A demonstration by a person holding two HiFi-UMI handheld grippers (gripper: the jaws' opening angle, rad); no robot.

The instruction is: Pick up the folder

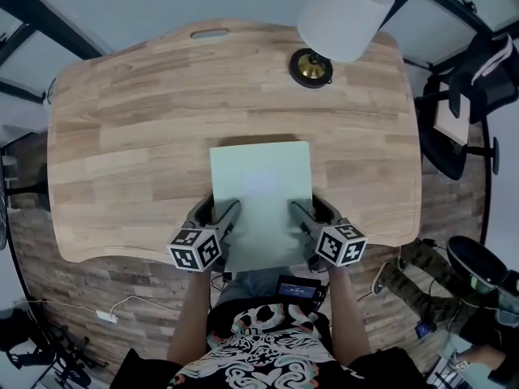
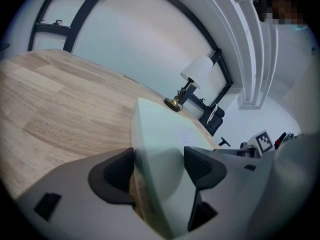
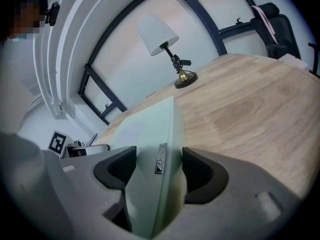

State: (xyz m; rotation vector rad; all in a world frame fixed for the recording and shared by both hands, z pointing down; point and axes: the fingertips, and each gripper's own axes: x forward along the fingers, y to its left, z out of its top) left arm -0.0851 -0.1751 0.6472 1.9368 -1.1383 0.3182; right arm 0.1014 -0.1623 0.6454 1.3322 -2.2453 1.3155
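Observation:
A pale green folder [image 1: 261,193] lies flat on the wooden table [image 1: 146,120], its near end reaching past the table's front edge. My left gripper [image 1: 223,215] sits at the folder's near left side and my right gripper [image 1: 302,213] at its near right side. In the left gripper view the folder's edge [image 2: 160,134] runs between the jaws of the left gripper [image 2: 159,166], which stand wide with a gap at the upper pad. The right gripper [image 3: 154,166] likewise straddles the folder's thick edge [image 3: 150,129] with its small label, jaws wide, not squeezing it.
A lamp with a white shade [image 1: 340,10] and a brass base [image 1: 310,67] stands at the table's far side, beyond the folder. A black office chair [image 1: 462,112] is off the right edge. Cables and gear lie on the floor around the table.

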